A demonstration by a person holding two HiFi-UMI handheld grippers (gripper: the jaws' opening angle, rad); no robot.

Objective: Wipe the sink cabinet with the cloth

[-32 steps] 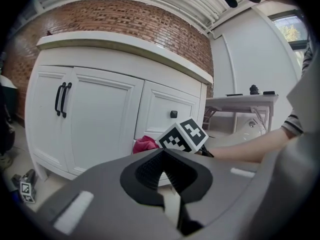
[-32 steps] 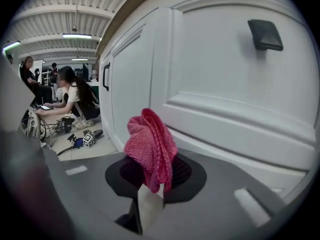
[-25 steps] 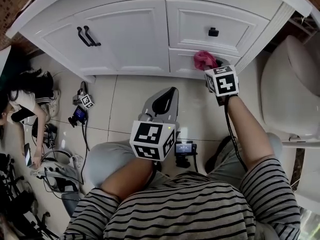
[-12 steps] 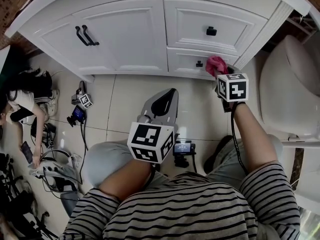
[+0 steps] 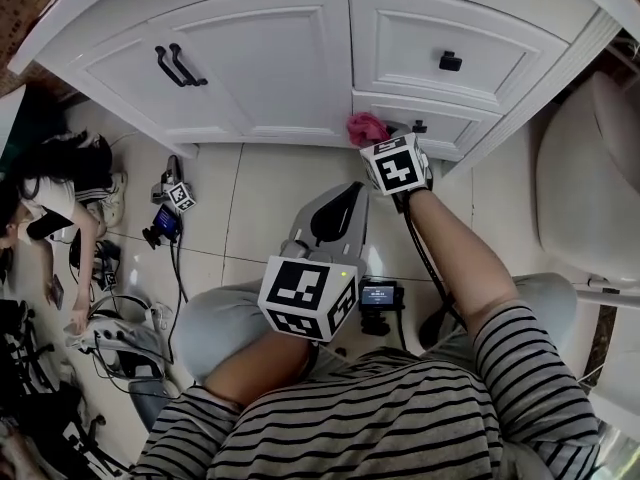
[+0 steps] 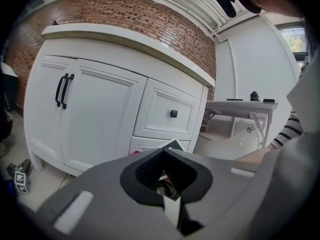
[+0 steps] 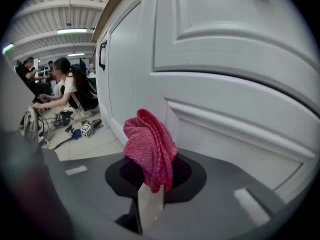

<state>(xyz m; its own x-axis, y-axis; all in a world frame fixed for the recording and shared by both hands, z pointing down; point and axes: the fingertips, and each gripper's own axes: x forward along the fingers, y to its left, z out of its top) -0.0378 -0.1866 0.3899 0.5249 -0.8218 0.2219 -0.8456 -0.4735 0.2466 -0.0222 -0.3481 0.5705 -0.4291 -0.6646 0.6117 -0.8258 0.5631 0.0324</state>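
Lower end of the cloth (image 7: 150, 151) hidden inside the right tool (image 7: 150, 191).

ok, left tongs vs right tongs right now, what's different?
Load: the right tongs are shut on the pink cloth; the left tongs are shut on nothing.
Position: the right tongs are up at the cabinet's lower drawer; the left tongs sit over the floor tiles, short of the cabinet.
Shared: both have their jaws together.
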